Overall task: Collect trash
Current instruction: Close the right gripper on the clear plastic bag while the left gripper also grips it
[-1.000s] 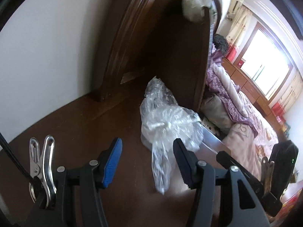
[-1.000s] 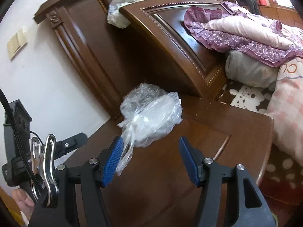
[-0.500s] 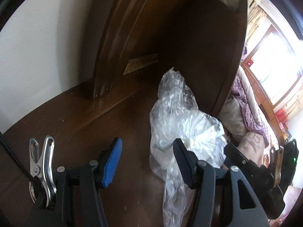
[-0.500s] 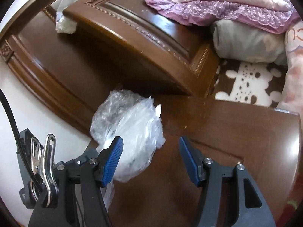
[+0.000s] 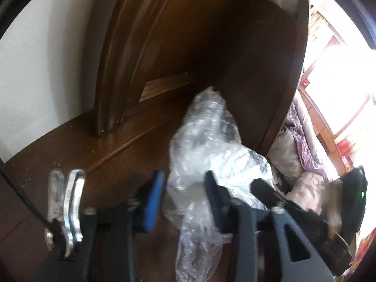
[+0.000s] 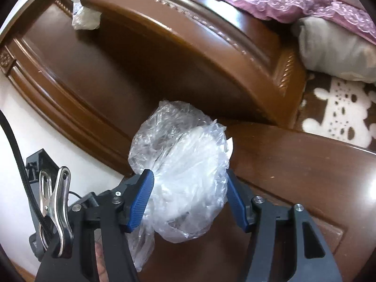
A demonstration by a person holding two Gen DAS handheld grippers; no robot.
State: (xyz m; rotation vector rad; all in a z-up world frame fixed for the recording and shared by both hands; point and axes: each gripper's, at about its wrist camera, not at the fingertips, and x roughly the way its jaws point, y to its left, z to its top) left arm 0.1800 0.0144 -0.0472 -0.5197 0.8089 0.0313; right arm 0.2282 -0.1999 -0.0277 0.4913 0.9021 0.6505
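Closing from both sides, the two hand-held grippers have a crumpled clear plastic bag (image 6: 185, 176) between their jaws on the top of a dark wooden nightstand (image 6: 305, 171). In the right wrist view the right gripper (image 6: 189, 202) brackets the bag's rounded, bulging body: its blue pads (image 6: 141, 202) lie against the plastic on either side and the jaws are drawing in around it. In the left wrist view the left gripper (image 5: 182, 199) is narrowing on the bag's (image 5: 206, 164) thinner, twisted part, with plastic between the blue pad and the dark one; blur keeps it unclear whether both pads already press on it. The bag's long axis runs from that loose tail, which trails down toward the cameras, up and away to a crinkled tip pointing at the headboard (image 6: 164, 54); it looks tilted rather than flat. Behind the nightstand stands the carved brown headboard against a white wall (image 5: 47, 58). Beyond it, another pale plastic bag (image 6: 84, 18) is wedged at the headboard's upper edge, and purple lace-edged bedding (image 6: 293, 2) and a grey pillow (image 6: 333, 49) lie on the bed.
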